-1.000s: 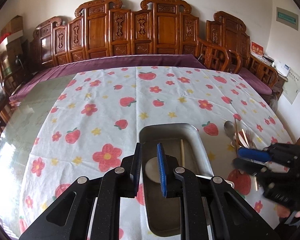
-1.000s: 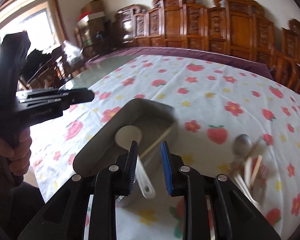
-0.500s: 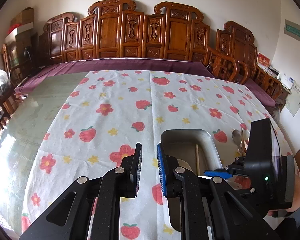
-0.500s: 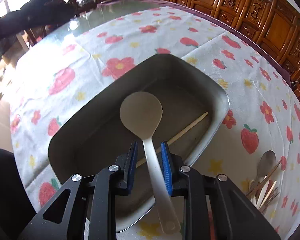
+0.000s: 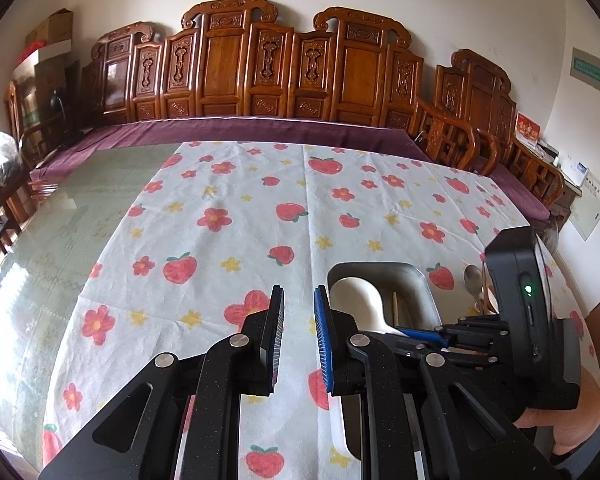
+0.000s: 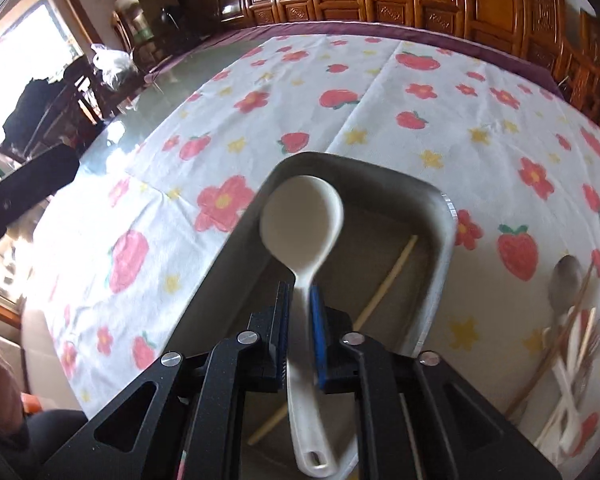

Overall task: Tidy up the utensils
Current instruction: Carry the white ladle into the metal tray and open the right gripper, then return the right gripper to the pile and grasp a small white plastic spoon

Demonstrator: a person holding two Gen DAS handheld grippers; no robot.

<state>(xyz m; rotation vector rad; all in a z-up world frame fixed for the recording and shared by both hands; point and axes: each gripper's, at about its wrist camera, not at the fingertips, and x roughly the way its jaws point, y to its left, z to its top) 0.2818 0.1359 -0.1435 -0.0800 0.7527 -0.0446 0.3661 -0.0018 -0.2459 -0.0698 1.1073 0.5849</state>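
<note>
A grey metal tray [image 6: 444, 240] sits on the strawberry-print cloth and holds a white spoon [image 6: 302, 208] and a single wooden chopstick [image 6: 388, 276]. My right gripper [image 6: 300, 286] points down into the tray, its jaws closing with the pads pressed on the spoon's handle. The spoon's bowl reaches toward the tray's far left corner. In the left wrist view the tray [image 5: 376, 266] and spoon [image 5: 356, 300] lie just right of my left gripper [image 5: 298, 292]. Its jaws stand a little apart over the cloth with nothing between them.
A loose pile of utensils [image 6: 572, 320], with a metal spoon, a fork and chopsticks, lies on the cloth right of the tray. Bare glass tabletop [image 5: 60, 232] runs to the left. A carved wooden bench [image 5: 260, 72] stands behind the table.
My right gripper came down over the tray and its jaws narrowed onto the white spoon's handle. The left gripper drifted left, away from the tray, with its jaws unchanged.
</note>
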